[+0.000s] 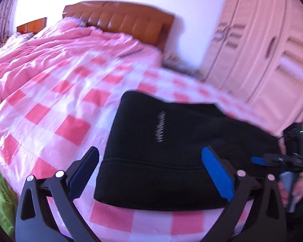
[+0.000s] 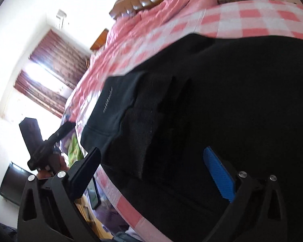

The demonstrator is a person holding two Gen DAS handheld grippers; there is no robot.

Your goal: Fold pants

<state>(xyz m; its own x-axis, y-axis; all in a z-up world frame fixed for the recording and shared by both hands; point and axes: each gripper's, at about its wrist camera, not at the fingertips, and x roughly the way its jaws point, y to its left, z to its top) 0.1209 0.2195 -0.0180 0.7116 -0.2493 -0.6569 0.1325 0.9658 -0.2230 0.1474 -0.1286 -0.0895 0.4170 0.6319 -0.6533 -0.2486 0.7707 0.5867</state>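
The black pants (image 1: 167, 141) lay in a compact folded bundle on the checked bed cover (image 1: 56, 109), at about 5 o'clock in the left wrist view. Both the left gripper (image 1: 151, 173) and the right gripper (image 2: 153, 173) had jaws apart, holding nothing. The fold looked nearly finished; the next move probably called for pressing it flat. A brown headboard (image 1: 121, 22) stood at 12 o'clock, a wardrobe (image 1: 262, 46) at 2.

Bedspread (image 1: 50, 92) left of pants (image 1: 171, 141) free; wardrobe (image 1: 262, 50) apparently near bed's right edge.
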